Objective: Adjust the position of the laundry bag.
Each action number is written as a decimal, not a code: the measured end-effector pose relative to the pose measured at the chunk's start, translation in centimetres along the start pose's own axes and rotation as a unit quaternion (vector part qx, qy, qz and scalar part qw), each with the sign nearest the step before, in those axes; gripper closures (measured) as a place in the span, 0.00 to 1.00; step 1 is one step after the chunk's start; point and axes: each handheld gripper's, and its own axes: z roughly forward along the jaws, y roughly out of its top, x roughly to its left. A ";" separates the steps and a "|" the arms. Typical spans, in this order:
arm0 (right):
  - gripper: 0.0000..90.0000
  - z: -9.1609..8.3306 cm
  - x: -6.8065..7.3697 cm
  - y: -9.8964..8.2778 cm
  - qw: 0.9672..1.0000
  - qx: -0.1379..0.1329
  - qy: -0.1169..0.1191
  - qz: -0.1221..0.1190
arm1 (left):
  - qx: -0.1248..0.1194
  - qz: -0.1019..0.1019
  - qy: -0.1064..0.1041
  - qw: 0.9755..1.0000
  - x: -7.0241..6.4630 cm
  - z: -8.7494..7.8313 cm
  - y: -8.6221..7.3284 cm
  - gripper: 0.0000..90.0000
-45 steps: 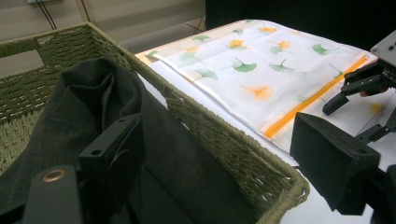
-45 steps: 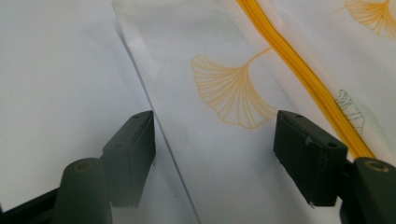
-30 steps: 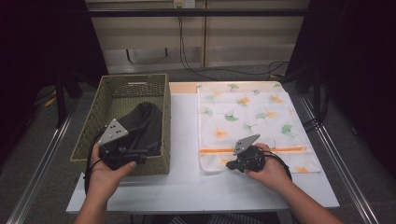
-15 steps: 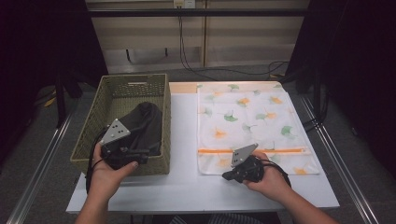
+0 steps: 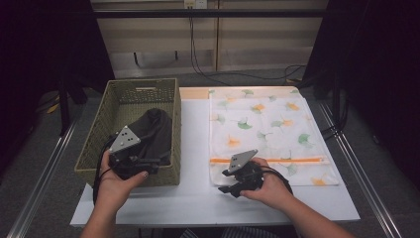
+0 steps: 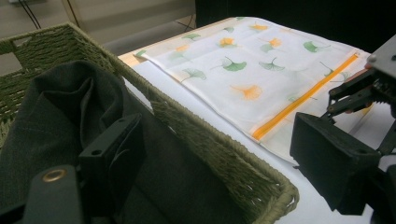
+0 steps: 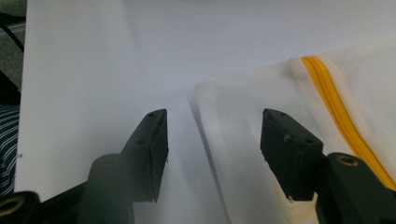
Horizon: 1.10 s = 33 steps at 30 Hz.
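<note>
We see a white table (image 5: pixel 198 198) from above, with a person's two forearms coming in from the near edge. On its right half lies a flat white mesh bag (image 5: pixel 267 134) printed with green and orange leaves, an orange zipper (image 5: pixel 277 160) running across it near the person. On the left half stands a green woven basket (image 5: pixel 99 144) holding a crumpled dark cloth (image 5: pixel 151 131).

Our left gripper (image 5: pixel 148 164) sits at the near right corner of the basket, its jaws apart and straddling the basket's wall (image 6: pixel 219 154), one jaw inside against the dark cloth (image 6: pixel 60 116), the other outside above the table. We cannot tell whether the jaws press on the wall.

Our right gripper (image 5: pixel 227 184) rests low at the bag's near left corner. Its jaws have just been opening and now stand wide apart, with the corner of the bag (image 7: pixel 233 140) lying between them, not pinched.
</note>
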 end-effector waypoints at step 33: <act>1.00 1.7 1.1 2.2 0.999 -0.007 0.043 0.027 | 0.001 0.000 0.003 1.000 0.1 0.0 -0.1 0.20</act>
